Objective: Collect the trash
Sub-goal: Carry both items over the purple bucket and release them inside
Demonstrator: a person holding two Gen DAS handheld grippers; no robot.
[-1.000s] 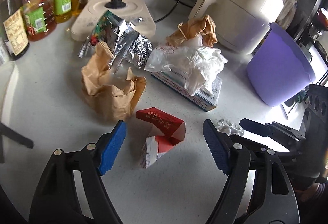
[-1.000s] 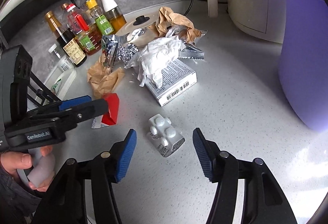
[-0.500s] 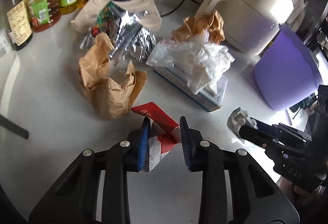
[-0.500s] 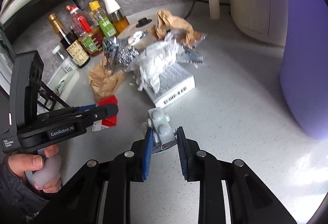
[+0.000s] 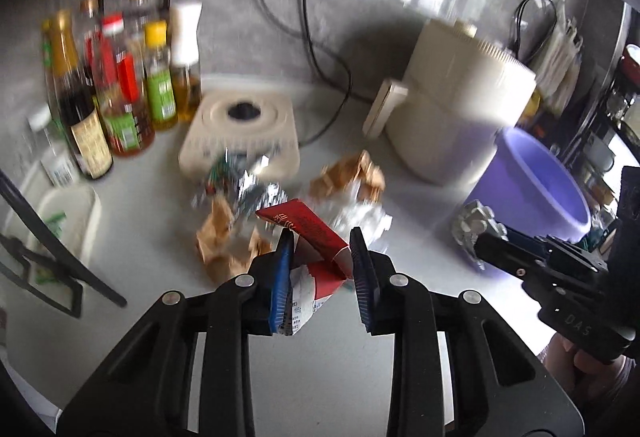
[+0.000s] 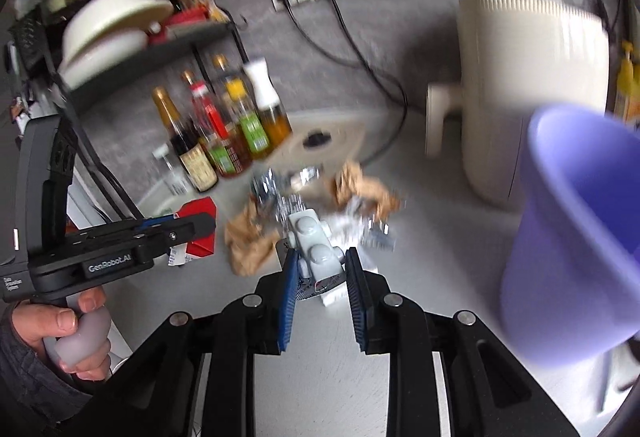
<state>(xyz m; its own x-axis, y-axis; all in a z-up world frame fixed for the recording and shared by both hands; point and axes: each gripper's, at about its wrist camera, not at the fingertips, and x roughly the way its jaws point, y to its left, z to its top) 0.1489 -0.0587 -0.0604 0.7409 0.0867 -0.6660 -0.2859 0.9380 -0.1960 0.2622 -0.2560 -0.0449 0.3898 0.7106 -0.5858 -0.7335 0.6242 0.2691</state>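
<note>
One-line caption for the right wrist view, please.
Right gripper shut on a grey blister pack, lifted above the littered counter beside the purple bin.

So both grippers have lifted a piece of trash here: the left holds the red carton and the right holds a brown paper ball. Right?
Not quite. The left gripper does hold the red carton, but the right gripper is clamped on a grey blister pack, as the right wrist view shows.
</note>
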